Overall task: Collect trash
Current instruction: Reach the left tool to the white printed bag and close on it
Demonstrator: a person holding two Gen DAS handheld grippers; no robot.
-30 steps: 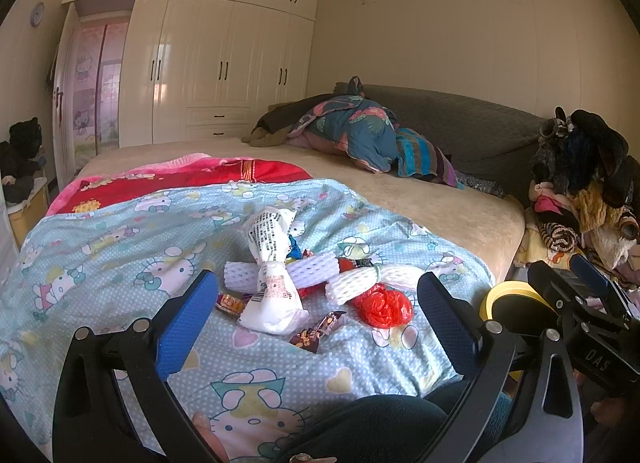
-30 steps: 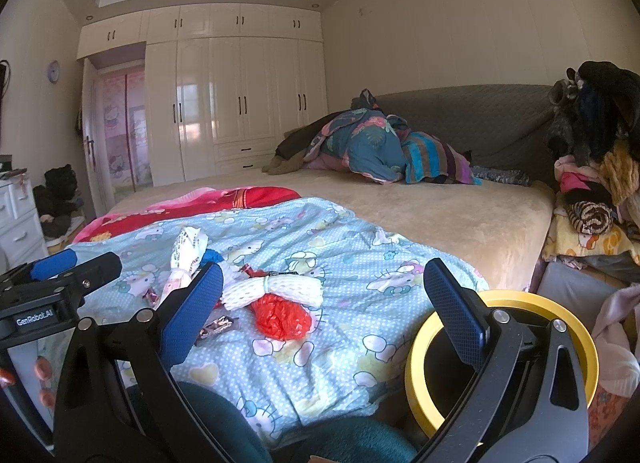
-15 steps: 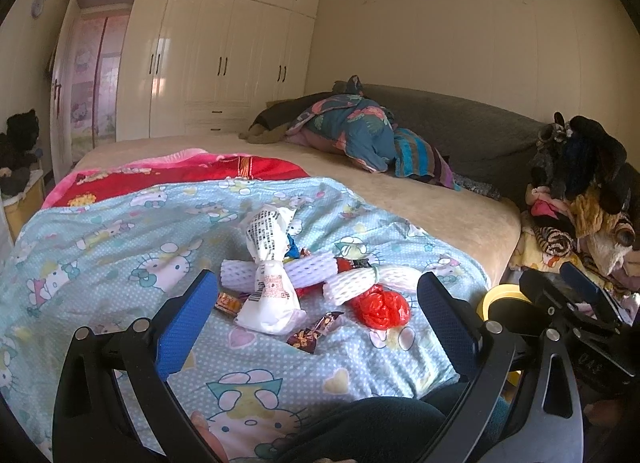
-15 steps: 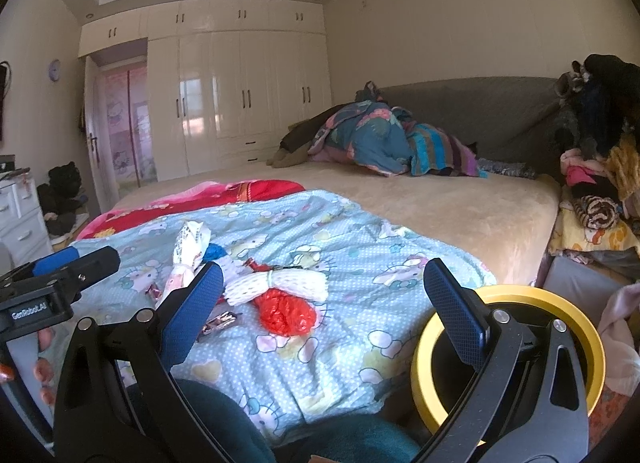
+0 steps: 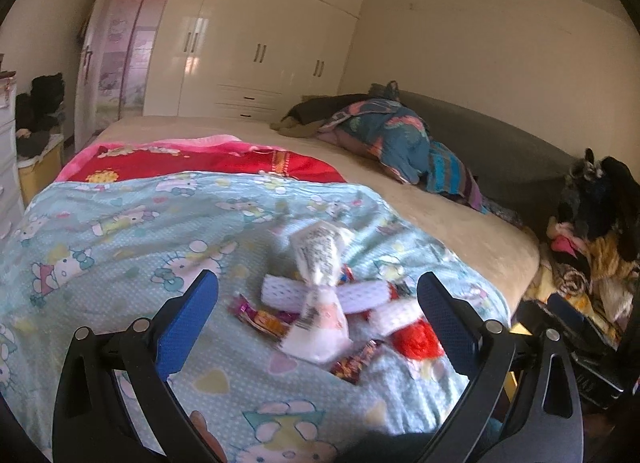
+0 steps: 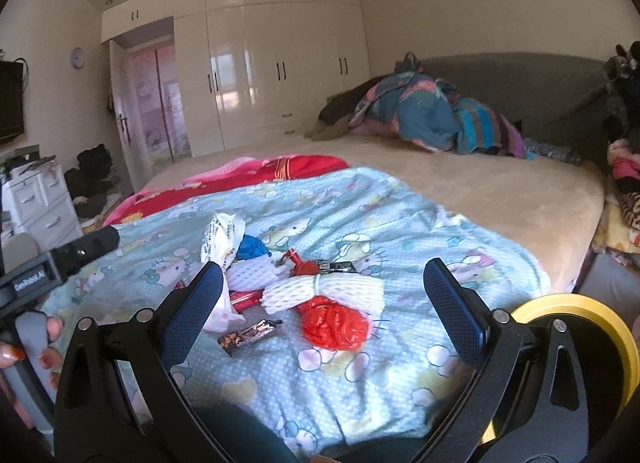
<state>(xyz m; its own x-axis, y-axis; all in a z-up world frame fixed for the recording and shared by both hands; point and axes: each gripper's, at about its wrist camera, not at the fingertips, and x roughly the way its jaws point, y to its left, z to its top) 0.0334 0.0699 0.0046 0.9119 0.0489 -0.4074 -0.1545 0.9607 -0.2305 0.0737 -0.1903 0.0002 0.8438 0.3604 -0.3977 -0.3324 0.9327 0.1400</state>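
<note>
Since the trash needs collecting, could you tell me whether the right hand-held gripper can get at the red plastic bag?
Probably yes: the right hand-held gripper is open, and the red plastic bag lies uncovered ahead of it.

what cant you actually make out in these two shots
- Yellow bin: right wrist view, its inside is blocked by the right tongs; in the left wrist view only a sliver shows.
- Trash pile: left wrist view is motion-blurred, so wrapper print is unreadable.
- White printed bag: right wrist view, its lower part sits behind a blue pad.
- Blue scrap: partly hidden behind the white printed bag, too small to identify.
- Left tongs: open, empty.
</note>
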